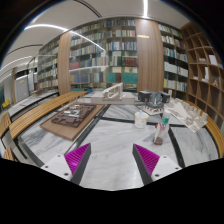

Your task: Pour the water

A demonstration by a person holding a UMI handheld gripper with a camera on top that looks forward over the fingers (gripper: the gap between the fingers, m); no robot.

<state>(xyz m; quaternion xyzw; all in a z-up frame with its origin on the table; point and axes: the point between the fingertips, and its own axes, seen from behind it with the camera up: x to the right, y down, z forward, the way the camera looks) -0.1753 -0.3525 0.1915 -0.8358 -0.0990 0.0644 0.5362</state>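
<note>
Two purple pads (78, 156) wide apart, gripper (112, 158) holds nothing. Cup (141, 118) on table (110, 150), far ahead of gripper. Reaching step, I think; next move closer to cup.

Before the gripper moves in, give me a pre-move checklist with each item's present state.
1. Jaws open: ok; the gripper is spread and holds nothing.
2. Bottle in view, upright: ok; it stands ahead of the right finger.
3. Cup in view, upright: ok; it stands beside the bottle.
4. Path to the bottle free: ok; bare table lies ahead.
5. Bottle cap off: cannot tell.
6. Water in the bottle: cannot tell.
</note>
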